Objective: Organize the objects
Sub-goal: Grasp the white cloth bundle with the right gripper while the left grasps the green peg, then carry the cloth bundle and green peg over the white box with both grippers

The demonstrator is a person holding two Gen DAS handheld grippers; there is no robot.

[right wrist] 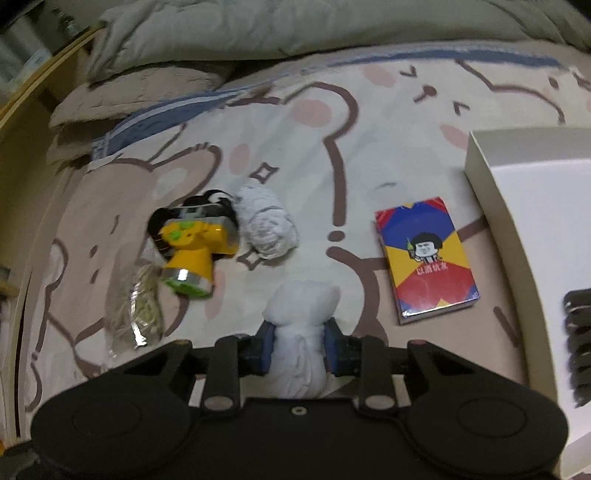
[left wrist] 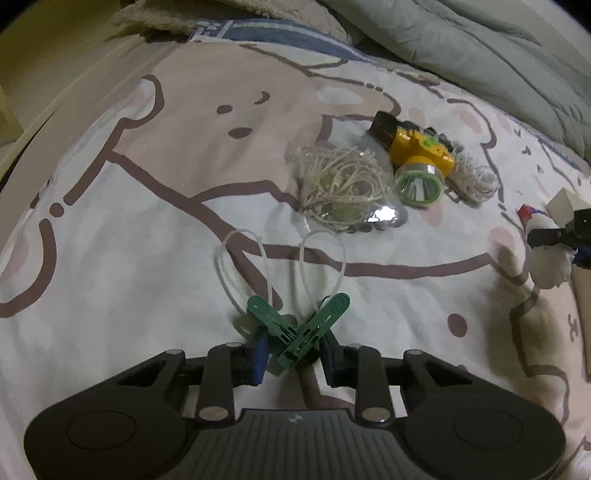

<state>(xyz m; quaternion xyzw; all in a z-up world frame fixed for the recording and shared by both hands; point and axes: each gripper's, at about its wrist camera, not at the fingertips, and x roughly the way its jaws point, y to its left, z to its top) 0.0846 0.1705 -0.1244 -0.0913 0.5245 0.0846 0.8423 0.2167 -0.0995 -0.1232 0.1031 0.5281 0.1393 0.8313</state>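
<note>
On the bear-print bed sheet, my left gripper [left wrist: 295,350] is shut on two crossed green clothes pegs [left wrist: 301,330] with white cord loops [left wrist: 321,258]. My right gripper [right wrist: 300,341] is shut on a white rolled sock bundle [right wrist: 301,314]; the same gripper [left wrist: 554,236] and bundle [left wrist: 545,266] show at the right edge of the left wrist view. A yellow headlamp [left wrist: 417,155] [right wrist: 194,251] lies further out, beside a clear bag of twine [left wrist: 343,184] [right wrist: 136,314] and a second white bundle [right wrist: 266,225] [left wrist: 476,177].
A colourful card pack [right wrist: 424,258] lies right of my right gripper. A white open box [right wrist: 517,206] stands at the far right, with a dark ridged item [right wrist: 580,343] inside it. A grey-green quilt [left wrist: 498,44] [right wrist: 295,26] is bunched along the back. A wooden bed edge [right wrist: 22,110] runs on the left.
</note>
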